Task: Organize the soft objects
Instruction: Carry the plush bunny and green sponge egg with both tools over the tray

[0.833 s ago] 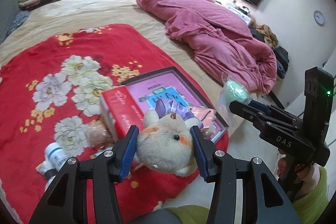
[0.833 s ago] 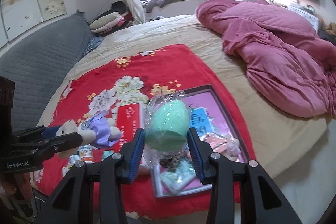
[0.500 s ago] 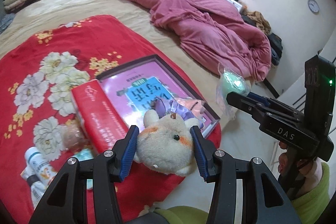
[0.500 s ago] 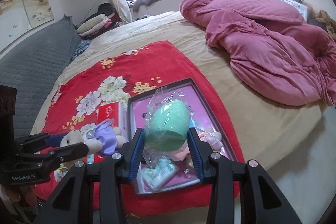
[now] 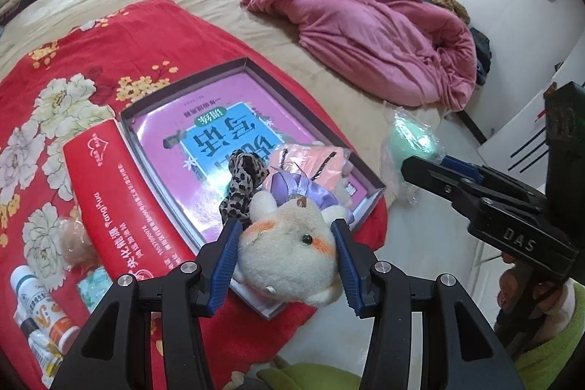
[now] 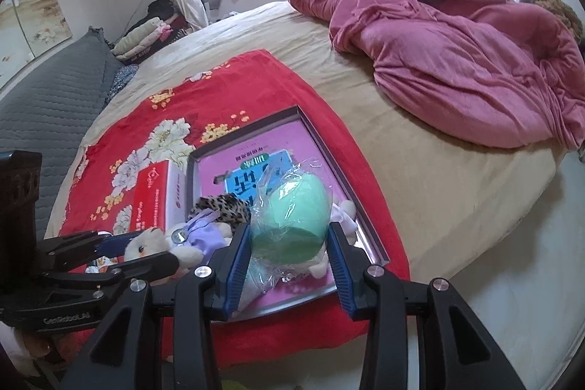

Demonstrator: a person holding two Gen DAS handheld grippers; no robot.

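**Two squishy things in the air, both heading for the tray (I think)**

Handling first. The plush rabbit (image 5: 289, 254) looks light and very squashy. The left gripper (image 5: 287, 262) has it clamped by the head, blue pads (image 5: 225, 265) pressing into the fur on both sides. That seems the best spot: the head is the fattest, firmest bit, while the ears and dress would just slip out. Dropping it shouldn't hurt it.

The green sponge egg (image 6: 292, 218) is trickier, I'd guess. It's light and springy, but it sits in a clear crinkly bag (image 6: 272, 275), so the plastic could slide between pad and sponge. The right gripper (image 6: 289, 254) squeezes it across its lower belly, with loose bag hanging below. Gripping the widest part through the bag looks right; grabbing only plastic would be asking for it.

Looks: the rabbit is cream with orange cheek patches, a black bead eye and a shiny lilac dress (image 5: 299, 187). The egg is plain mint green, smooth and matte.

Where: in the left wrist view the rabbit sits bottom centre, over the near corner of the shallow dark-rimmed tray (image 5: 182, 90) on the red flowered blanket (image 5: 91, 61). The egg is centre-low in the right wrist view, also over the tray. A leopard-print scrunchie (image 5: 241, 185) and something peach-coloured already lie in there. A red tissue pack (image 5: 109, 192) lies just left of the tray.
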